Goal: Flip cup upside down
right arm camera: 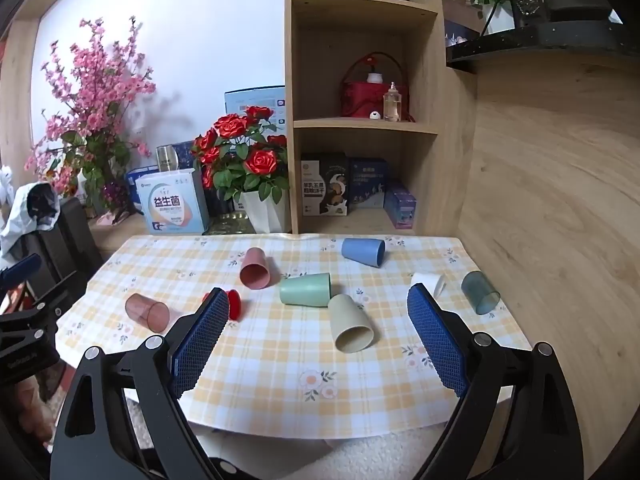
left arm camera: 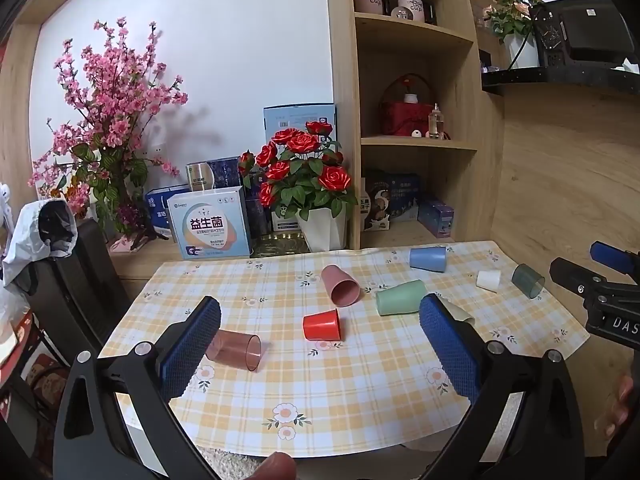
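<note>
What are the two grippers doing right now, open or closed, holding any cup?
Left gripper: open, holding nothing, above the checked tablecloth.
Right gripper: open, holding nothing; the beige cup lies untouched between its fingers.

Glossy tablecloth (right arm camera: 280, 344), matt beige cup (right arm camera: 352, 326)

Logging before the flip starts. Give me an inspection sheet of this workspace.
Surface: table under a checked floral cloth.
Job's things: eight cups on their sides: red, pink, green, blue, white, beige, clear brown, clear grey.
Clutter: nothing seen on the cloth.
Grippers: left gripper and right gripper open, empty.
Cables: nothing seen.
Surroundings: shelf, roses, boxes.
</note>
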A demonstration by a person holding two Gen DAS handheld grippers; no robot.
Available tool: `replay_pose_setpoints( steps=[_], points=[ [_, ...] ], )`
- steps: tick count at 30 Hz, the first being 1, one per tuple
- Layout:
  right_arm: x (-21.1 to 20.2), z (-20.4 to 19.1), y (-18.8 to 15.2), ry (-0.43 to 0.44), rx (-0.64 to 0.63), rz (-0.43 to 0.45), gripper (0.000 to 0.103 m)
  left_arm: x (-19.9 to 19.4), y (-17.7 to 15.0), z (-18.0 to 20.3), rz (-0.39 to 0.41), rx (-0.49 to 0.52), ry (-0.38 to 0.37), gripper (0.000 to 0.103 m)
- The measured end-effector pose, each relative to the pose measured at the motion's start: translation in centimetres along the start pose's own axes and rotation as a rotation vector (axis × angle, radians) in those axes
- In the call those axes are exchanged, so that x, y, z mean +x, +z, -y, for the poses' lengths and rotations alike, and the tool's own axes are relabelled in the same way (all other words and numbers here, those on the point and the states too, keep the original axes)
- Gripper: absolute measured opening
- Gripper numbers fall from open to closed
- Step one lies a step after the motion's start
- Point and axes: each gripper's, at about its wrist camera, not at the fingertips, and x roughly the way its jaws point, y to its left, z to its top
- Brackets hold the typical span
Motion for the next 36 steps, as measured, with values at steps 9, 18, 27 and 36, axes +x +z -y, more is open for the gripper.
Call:
replay_pose_setpoints(
  steps=[9,18,27,36],
  points=[
    [-0.03,-0.02,0.04,-0.001,-0.001,-0.004,0.088,0.02,0.01,0.0,-0.004,-0.002,-0.003,0.097],
    [-0.02,0.0,0.08,0.0,-0.001,-0.004,0.088,0.03,0.01,0.0,-0.005,-0.004,-0.005,0.097],
    [-0.09,0.09,0.13,-0.002,-0.001,-0.003,0.088,0.04,0.02,0.01,-0.005,-0.004,-0.006,0.097],
    [-0.03,0.63,0.4,-0.003,0.003,0.0,0.088,0.05,0.11,-0.03,0.006,-0.003,-0.006,0.097]
  ],
)
